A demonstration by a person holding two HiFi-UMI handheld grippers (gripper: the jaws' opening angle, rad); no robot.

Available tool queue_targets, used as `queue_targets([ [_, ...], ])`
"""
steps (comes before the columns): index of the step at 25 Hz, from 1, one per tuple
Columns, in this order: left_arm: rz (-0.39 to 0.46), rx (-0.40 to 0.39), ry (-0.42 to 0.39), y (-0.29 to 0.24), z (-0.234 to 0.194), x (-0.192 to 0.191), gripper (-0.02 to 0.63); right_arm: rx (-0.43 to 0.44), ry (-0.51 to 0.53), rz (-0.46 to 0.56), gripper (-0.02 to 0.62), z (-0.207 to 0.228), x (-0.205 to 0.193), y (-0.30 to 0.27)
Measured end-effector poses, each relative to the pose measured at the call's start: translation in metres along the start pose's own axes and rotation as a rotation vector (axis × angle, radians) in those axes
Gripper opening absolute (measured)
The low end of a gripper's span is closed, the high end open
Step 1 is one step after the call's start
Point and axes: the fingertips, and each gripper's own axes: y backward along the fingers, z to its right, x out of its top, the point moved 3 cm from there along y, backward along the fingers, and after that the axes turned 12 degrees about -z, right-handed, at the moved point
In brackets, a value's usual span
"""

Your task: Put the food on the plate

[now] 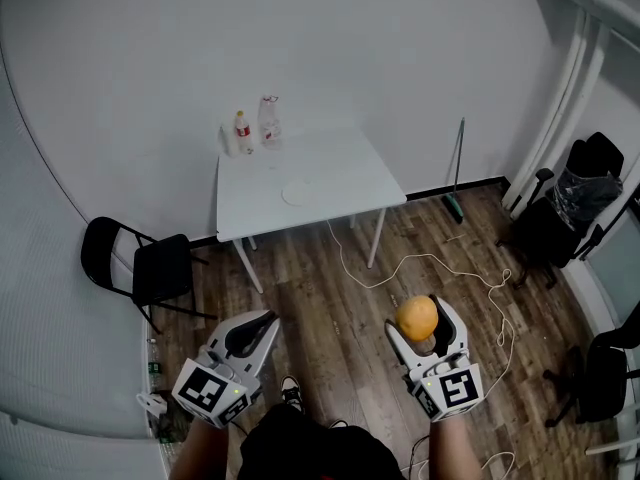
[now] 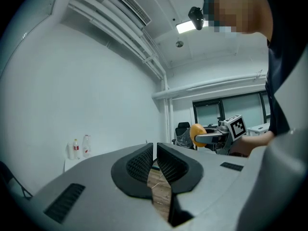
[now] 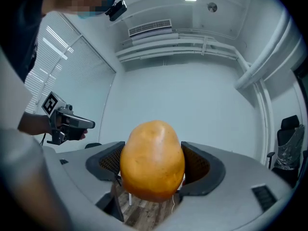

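right gripper clamped on the orange food — left gripper jaws closed, empty; plate well apart on the table

Food orange-yellow, faint brown speckles. Table and plate white. Floor brown, wood-grain planks. Chair black. Bottle label red.

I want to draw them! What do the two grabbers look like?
The left gripper and right gripper are pale grey, with curved jaws lined by black ribbed pads. Each carries a white cube with black square markers.
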Motion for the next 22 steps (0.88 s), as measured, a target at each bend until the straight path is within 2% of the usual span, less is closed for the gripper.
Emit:
queue_targets([
  [7,0.034,0.022,-0.014,-0.018,-0.014,0.007,0.043,-0.027,0.016,0.008,0.379,0.023,-0.006,0.001],
  [14,0.037,0.01,-0.02,-0.046,-0.03,0.01,0.043,-0.024,0.013,0.011,0.379,0.035,-0.004,-0.027],
  [22,0.008,0.029,0.005,-0.078,-0.108,0.001,0.043,0.003,0.013,-0.009,0.379,0.041,0.0,-0.115],
])
